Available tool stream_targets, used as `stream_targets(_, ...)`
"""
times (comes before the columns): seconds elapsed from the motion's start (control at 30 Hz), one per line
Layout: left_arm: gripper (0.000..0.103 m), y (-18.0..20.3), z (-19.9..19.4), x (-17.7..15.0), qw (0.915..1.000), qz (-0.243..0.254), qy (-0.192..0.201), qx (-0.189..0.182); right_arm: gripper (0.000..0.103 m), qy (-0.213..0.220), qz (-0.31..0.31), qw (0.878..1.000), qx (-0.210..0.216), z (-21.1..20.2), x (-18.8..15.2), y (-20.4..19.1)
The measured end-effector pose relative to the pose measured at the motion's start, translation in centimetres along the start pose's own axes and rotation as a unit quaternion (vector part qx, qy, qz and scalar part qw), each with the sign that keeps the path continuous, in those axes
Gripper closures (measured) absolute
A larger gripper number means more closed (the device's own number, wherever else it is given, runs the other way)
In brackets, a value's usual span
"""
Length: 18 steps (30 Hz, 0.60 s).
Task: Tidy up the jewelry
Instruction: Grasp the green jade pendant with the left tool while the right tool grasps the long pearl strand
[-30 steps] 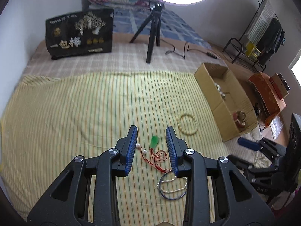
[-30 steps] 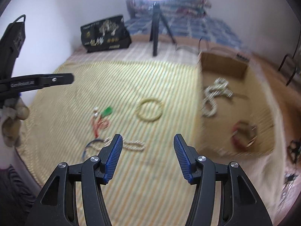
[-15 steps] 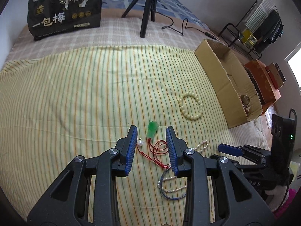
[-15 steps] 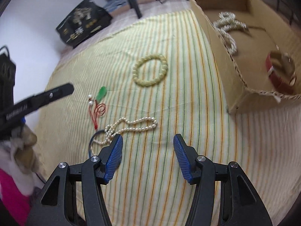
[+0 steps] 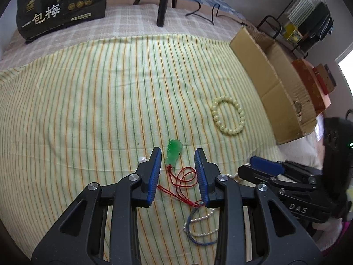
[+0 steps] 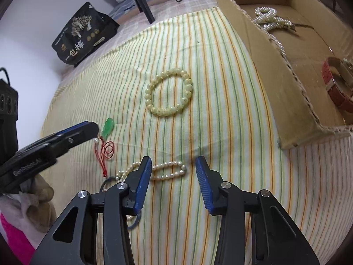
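Note:
On the striped yellow cloth (image 5: 88, 101) lie a green pendant (image 5: 174, 150) on a red cord (image 5: 183, 178), a cream bead bracelet (image 5: 228, 116), and a pearl strand (image 6: 169, 170) with a blue cord. My left gripper (image 5: 178, 154) is open and low, its jaws either side of the pendant and cord. My right gripper (image 6: 173, 162) is open, just above the pearl strand's loop. The pendant (image 6: 108, 129) and bracelet (image 6: 168, 92) also show in the right wrist view. The cardboard box (image 6: 275, 50) holds a pearl necklace (image 6: 270, 19) and a red-strapped watch (image 6: 337, 86).
A black snack bag (image 5: 59, 6) and a tripod (image 5: 164, 2) stand at the far side of the bed. The box (image 5: 271, 81) sits at the cloth's right edge. A metal rack (image 5: 304, 22) and orange boxes (image 5: 313, 84) stand beyond it.
Both grippers have dropped lower and moved forward. The left now straddles the pendant and cord; the right has closed in over the pearl strand. Both stay open.

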<state>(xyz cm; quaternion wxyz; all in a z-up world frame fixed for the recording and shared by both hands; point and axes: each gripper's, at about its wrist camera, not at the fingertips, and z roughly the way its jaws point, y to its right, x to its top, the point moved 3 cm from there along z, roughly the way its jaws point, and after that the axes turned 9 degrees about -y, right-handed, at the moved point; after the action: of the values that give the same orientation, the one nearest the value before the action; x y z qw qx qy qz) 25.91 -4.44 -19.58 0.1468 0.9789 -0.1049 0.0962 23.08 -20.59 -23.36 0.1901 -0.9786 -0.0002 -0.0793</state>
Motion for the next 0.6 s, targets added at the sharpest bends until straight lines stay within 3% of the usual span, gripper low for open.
stream_targets(0.17, 0.072, 0.2, 1.3, 0.2, 0.9997, 0.012, -0.007, 0.02, 0.072, 0.005, -0.018, 1.0, -0.022, 0.4, 0.2, -0.5)
stream_targets(0.47, 0.072, 0.5, 2.2, 0.4, 0.9989, 0.025, -0.009, 0.038, 0.08, 0.006, -0.057, 0.997, -0.05, 0.4, -0.4, -1.2)
stream_targets(0.57, 0.074, 0.7, 2.5, 0.5, 0.9984, 0.03, -0.008, 0.046, 0.094, 0.007, -0.064, 0.997, -0.046, 0.5, -0.6, -1.3)
stream_targets(0.6, 0.079, 0.7, 2.5, 0.5, 0.9982, 0.032, -0.006, 0.05, 0.097, 0.007, -0.063, 0.997, -0.038, 0.6, -0.6, -1.4)
